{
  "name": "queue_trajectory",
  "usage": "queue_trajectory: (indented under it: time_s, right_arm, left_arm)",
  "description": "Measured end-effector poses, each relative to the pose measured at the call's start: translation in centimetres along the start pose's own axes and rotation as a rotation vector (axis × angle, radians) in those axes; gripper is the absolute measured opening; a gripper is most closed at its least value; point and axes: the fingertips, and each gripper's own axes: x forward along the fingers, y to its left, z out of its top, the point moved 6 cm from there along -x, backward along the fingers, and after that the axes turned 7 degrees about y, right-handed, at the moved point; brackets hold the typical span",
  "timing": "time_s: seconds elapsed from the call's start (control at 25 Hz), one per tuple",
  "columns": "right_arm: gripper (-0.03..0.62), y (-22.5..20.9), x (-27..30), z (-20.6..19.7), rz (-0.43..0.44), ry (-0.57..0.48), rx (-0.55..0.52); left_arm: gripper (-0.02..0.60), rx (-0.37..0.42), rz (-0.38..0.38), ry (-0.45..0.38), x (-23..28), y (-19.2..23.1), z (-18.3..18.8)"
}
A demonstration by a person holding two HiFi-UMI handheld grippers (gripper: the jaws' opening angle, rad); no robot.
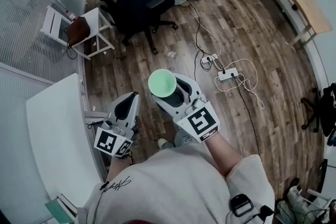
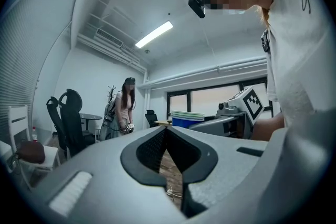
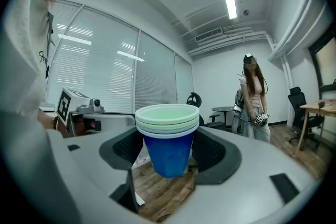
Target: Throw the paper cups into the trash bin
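A stack of smooth, tapered paper cups [image 3: 168, 139], blue outside with pale green rims, sits upright, clamped between the dark ribbed jaws of the right gripper [image 3: 169, 157] above the wood-plank floor [image 1: 262, 55], while the left gripper [image 2: 166, 136] has its jaws pressed together, empty.

You're wearing a pale short-sleeved T-shirt [image 1: 173, 186] with black script [image 1: 116, 184], left gripper [image 1: 135, 96] and right gripper [image 1: 169, 85] showing grey shells.
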Motion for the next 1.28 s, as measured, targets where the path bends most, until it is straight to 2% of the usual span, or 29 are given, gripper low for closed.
queue_trajectory:
  time_s: [0.92,1.28]
  right_arm:
    - [0.293,-3.8,4.4,-3.5,0.153,0.023,0.008]
    - [0.293,-2.7,6.5,-4.7,0.154,0.027,0.021]
  left_arm:
    - [0.003,-0.039,0.102,0.018,3.6,2.7,-3.7]
    - [0.002,-0.061,0.081,0.027,2.9,4.6,-5.4]
